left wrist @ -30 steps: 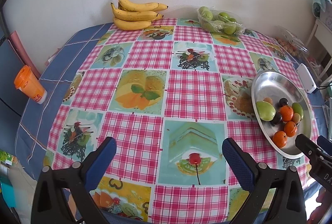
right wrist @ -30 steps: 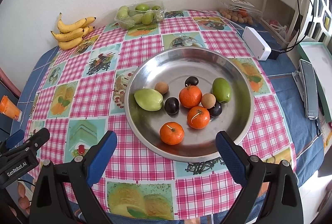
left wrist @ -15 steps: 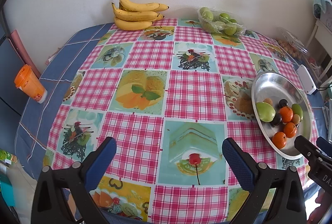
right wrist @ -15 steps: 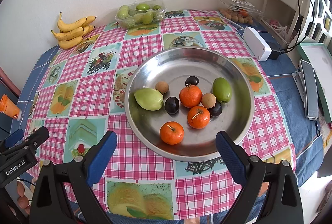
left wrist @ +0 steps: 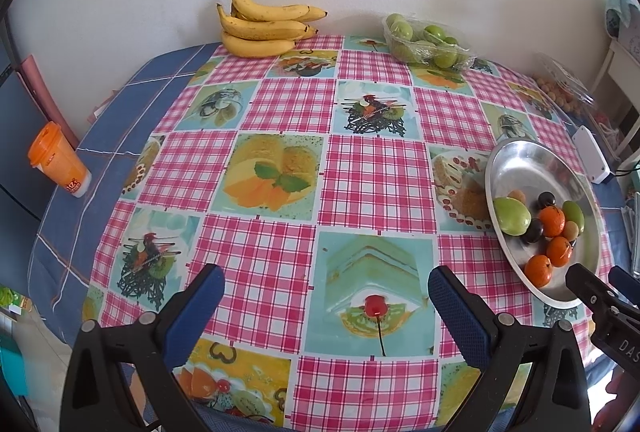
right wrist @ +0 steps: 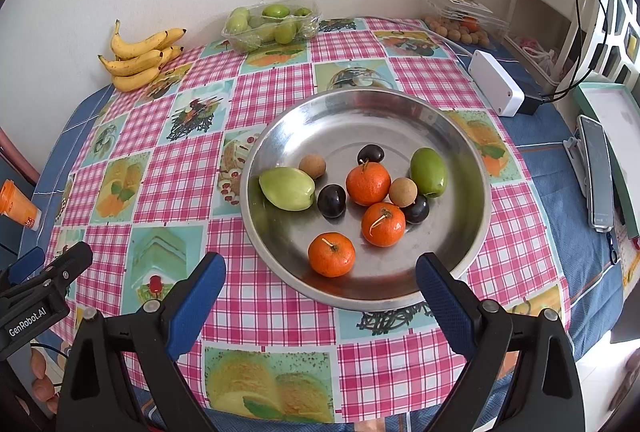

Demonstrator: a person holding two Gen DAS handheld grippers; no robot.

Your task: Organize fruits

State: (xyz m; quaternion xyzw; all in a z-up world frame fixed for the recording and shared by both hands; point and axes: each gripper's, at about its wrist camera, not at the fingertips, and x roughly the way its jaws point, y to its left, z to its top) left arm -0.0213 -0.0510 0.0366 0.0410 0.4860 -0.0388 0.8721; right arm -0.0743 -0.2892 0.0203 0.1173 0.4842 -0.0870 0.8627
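the round table carried a pink checked cloth with fruit pictures, laid over a blue cover. on the cloth, toward the right side, sat the steel dish, the biggest loose thing there. a bunch of bananas lay at the far edge against the wall, and beside it, apart, a clear wrapped tray of green fruit. a white box rested just past the dish. an orange cup stood off the cloth on the blue cover at the left.

the left gripper hung over the near edge with its jaws spread wide and nothing between them. the right gripper hung just before the dish rim, jaws equally wide and empty.

inside the dish lay a pale green fruit at the left and a darker green one at the right. between them sat three oranges, the nearest closest to the right gripper. three dark plums and two small brown fruits filled the gaps, smallest of all.
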